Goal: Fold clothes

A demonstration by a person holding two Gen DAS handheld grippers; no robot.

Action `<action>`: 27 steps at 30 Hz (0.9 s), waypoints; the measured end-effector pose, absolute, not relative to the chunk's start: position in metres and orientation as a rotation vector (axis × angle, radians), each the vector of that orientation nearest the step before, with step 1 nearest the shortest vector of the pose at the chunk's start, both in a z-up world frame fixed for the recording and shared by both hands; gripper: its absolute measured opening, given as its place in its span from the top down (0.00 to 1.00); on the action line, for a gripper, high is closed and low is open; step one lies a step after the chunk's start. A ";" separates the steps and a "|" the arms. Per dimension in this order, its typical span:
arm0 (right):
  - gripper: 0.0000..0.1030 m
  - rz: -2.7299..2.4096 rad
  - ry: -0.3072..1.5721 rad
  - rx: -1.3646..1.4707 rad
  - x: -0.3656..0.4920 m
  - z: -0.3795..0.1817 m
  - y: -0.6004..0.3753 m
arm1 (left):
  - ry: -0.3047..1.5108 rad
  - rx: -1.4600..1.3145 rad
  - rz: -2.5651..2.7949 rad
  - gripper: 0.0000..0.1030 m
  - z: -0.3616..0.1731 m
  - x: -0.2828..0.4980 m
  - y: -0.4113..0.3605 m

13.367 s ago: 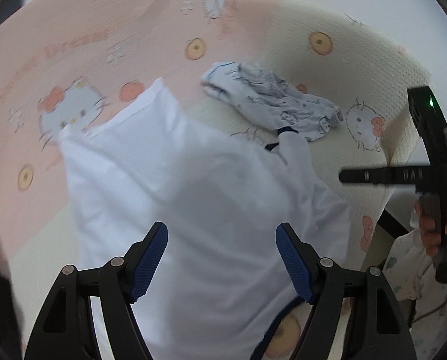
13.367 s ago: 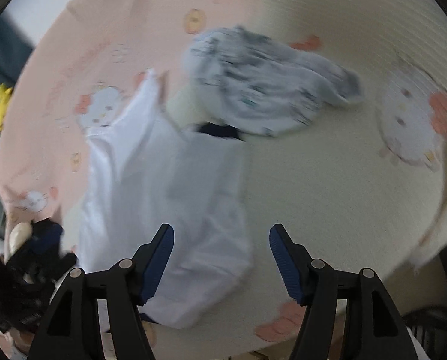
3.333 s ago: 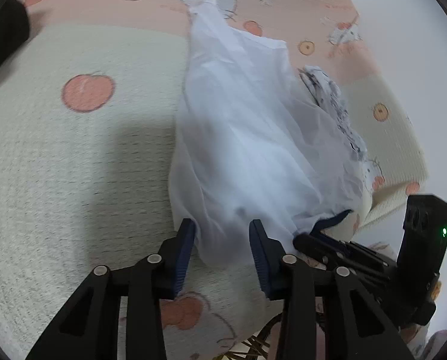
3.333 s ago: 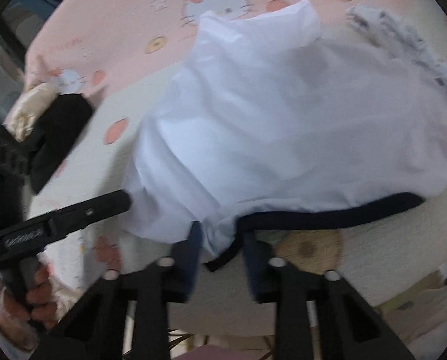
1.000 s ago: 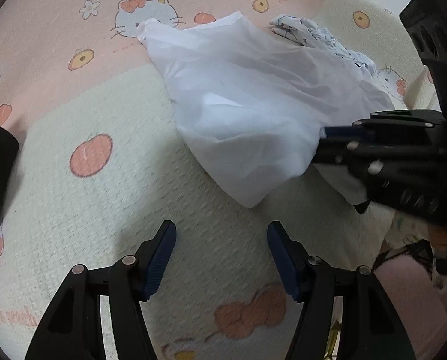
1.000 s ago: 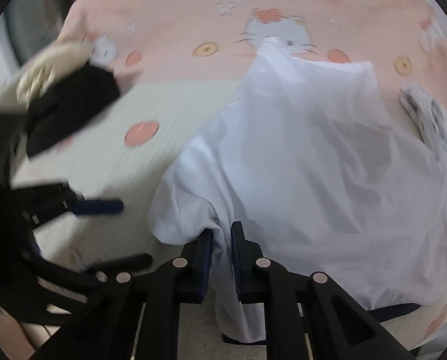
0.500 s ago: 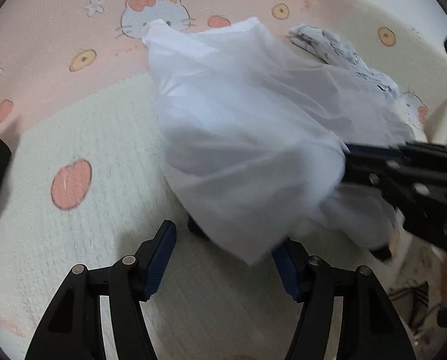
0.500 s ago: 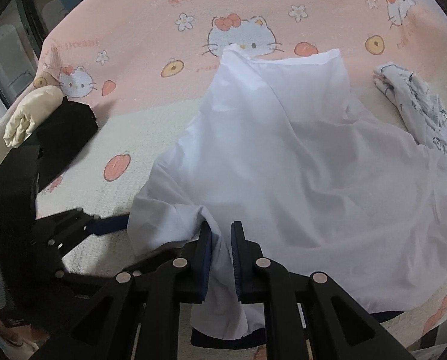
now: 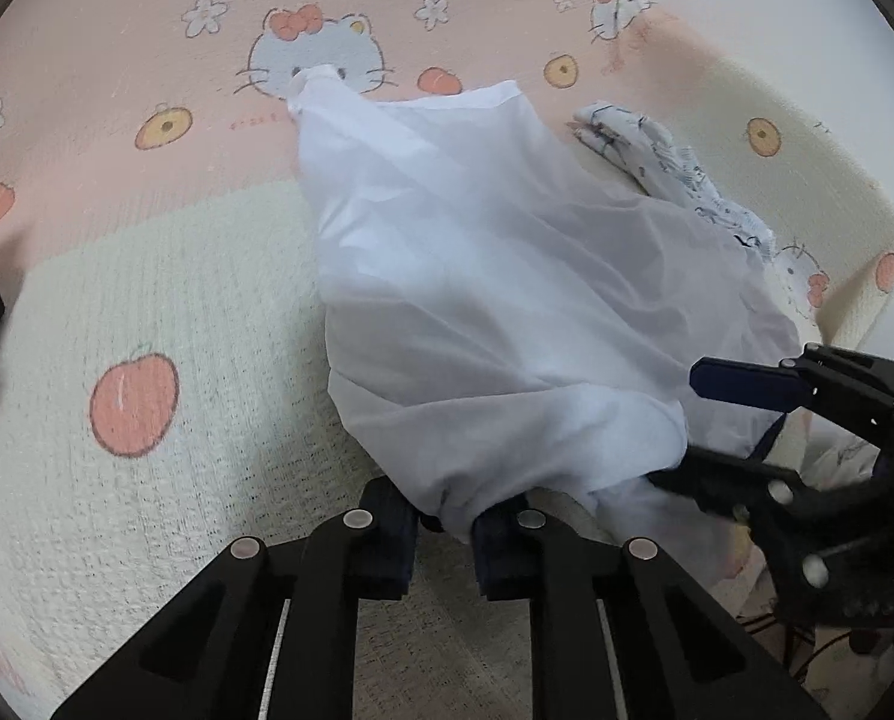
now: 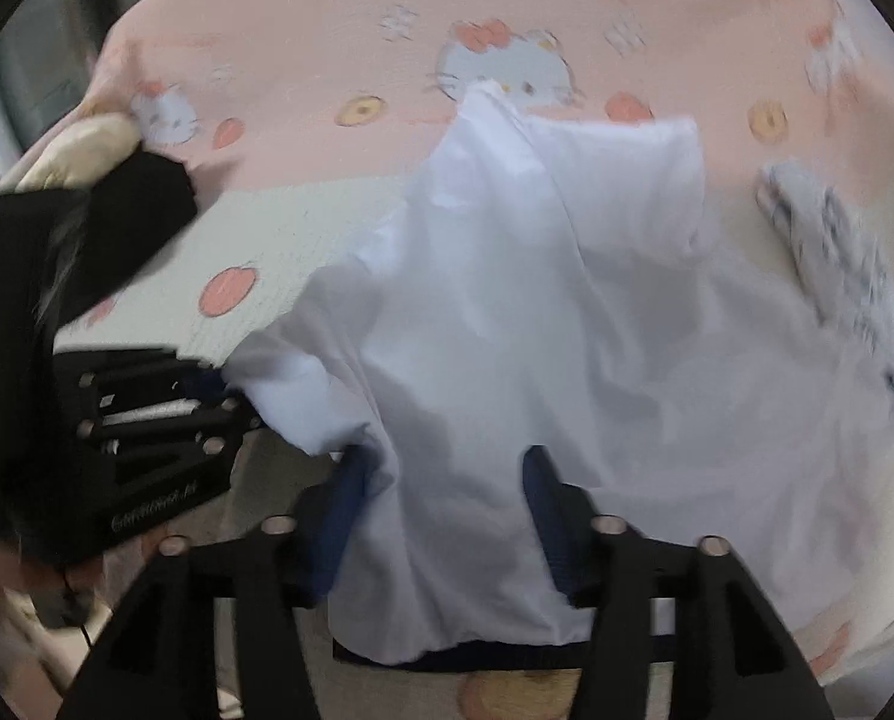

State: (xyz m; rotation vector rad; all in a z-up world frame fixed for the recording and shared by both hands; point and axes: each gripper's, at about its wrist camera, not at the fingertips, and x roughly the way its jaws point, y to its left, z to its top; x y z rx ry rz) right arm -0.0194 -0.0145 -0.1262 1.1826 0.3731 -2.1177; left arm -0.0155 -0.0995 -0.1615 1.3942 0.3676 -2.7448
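A thin white garment (image 9: 495, 300) with a dark blue hem (image 10: 507, 657) lies bunched on the bed. In the left wrist view my left gripper (image 9: 444, 531) is shut on the garment's near left edge, with cloth pinched between its pads. My right gripper (image 10: 447, 504) stands open, its blue pads wide apart, and the white garment (image 10: 537, 330) drapes loosely between and over them. From the left wrist view the right gripper (image 9: 681, 429) shows at the right with its fingers spread around the cloth's edge. The left gripper (image 10: 219, 384) sits at the left in the right wrist view.
A grey-patterned white garment (image 9: 675, 174) lies beyond the white one at the far right. A black cloth (image 10: 135, 222) and a cream bundle (image 10: 81, 144) rest at the far left. The pink and cream cartoon-cat blanket (image 9: 147, 276) covers the bed; its edge drops off at the right.
The left gripper has shut on the white garment's near edge, having been open half a second ago. The right gripper has let go and opened.
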 end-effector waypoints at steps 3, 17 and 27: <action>0.43 -2.098 0.425 1.156 -0.013 -0.119 -0.016 | 0.362 1.379 -2.768 0.88 -0.154 -0.018 -0.099; 0.34 -2.081 0.527 1.042 -0.004 -0.105 -0.036 | 0.229 1.331 -2.879 0.88 -0.117 -0.025 -0.092; 0.58 -2.086 0.621 1.052 -0.035 -0.116 -0.066 | 0.270 1.319 -2.818 0.88 -0.115 -0.016 -0.112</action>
